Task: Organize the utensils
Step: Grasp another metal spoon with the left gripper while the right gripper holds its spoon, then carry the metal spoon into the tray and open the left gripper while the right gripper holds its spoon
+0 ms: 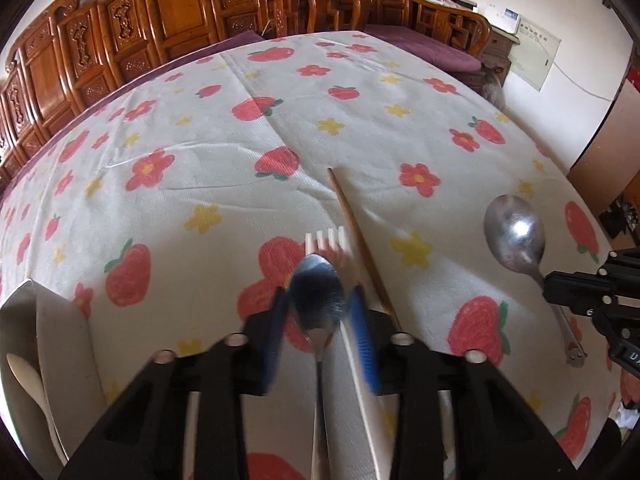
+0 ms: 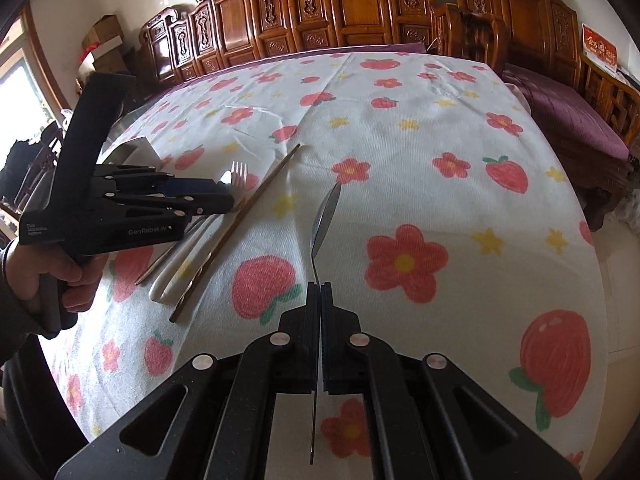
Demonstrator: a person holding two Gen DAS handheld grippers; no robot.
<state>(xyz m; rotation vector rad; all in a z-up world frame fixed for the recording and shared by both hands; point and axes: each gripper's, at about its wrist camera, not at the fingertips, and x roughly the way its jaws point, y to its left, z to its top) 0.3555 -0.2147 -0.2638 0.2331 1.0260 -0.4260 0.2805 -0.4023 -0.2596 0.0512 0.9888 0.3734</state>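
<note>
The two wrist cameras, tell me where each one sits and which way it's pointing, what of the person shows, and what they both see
Left wrist: sits on the left gripper, looks down along its fingers at a small metal spoon between them; no hand shows.
Right wrist: sits on the right gripper, looks down at the large metal spoon it grips by the handle; a hand holding the left gripper shows.
Shared: floral tablecloth, white fork, a wooden chopstick, carved wooden furniture.
</note>
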